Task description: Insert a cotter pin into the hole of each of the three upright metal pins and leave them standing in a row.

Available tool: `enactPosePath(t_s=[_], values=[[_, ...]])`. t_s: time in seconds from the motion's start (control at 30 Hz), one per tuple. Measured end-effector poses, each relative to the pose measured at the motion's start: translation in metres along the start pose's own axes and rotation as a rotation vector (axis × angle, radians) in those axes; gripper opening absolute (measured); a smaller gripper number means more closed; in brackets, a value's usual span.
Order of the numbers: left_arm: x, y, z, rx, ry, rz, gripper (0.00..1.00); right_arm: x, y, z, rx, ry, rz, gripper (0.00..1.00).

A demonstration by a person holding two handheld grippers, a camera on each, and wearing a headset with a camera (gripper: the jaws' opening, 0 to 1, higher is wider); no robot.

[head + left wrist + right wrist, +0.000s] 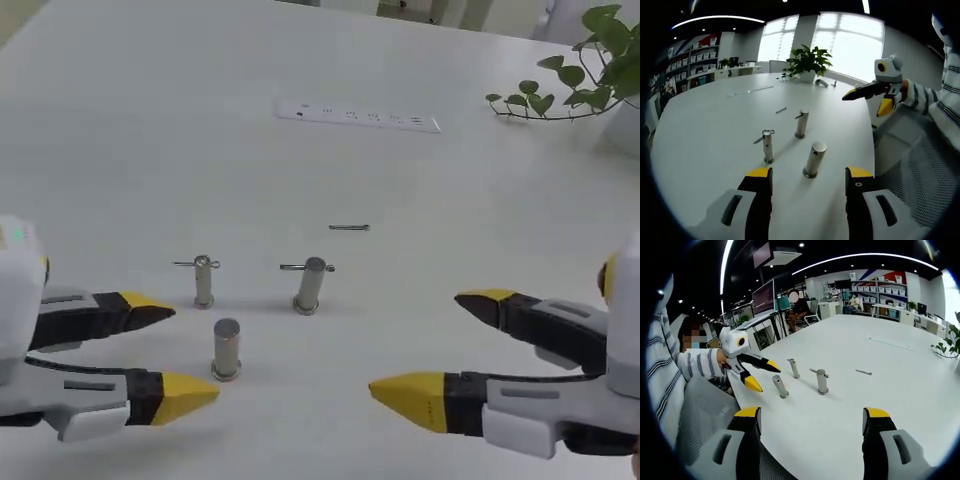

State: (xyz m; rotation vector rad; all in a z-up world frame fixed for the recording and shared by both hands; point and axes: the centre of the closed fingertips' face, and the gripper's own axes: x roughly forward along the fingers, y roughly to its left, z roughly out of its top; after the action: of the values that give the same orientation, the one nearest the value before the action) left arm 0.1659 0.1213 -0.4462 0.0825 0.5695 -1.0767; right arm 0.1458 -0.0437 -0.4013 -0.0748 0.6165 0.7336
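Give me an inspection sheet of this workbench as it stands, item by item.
Surface: white table, bare where it shows.
Job's things: three upright metal pins; back-left pin and back-right pin are cottered near the top, front pin is not; loose cotter pin lies flat behind them.
Clutter: power strip and potted plant at the far side.
Grippers: left gripper open, empty, front pin just ahead of its jaws; right gripper open, empty.
Cables: nothing seen.
Surroundings: office with shelves and windows.
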Motion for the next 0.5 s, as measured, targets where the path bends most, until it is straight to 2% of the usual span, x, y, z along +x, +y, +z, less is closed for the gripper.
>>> enactPosePath(t_s=[0.13,0.17,0.2,0.27,0.5], values=[[-0.01,0.007,0.002,-0.008,-0.022,0.031,0.68,-0.001,-0.004,0.001,-0.012,0.007,-0.005,0.81],[-0.013,0.017,0.005,-0.015,-0.049,0.087,0.73,-0.001,-0.005,0.002,-0.015,0.008,-0.006,0.81],[-0.014,0.021,0.004,-0.022,-0.054,0.111,0.82,-0.002,-0.007,0.002,-0.019,0.012,-0.009,0.81],[-0.016,0.022,0.002,-0.024,-0.05,0.111,0.97,-0.002,-0.009,0.003,-0.023,0.015,-0.012,0.81],[-0.027,0.023,-0.003,-0.048,-0.064,0.119,0.99,-0.001,-0.026,0.009,-0.102,0.067,-0.01,0.81]])
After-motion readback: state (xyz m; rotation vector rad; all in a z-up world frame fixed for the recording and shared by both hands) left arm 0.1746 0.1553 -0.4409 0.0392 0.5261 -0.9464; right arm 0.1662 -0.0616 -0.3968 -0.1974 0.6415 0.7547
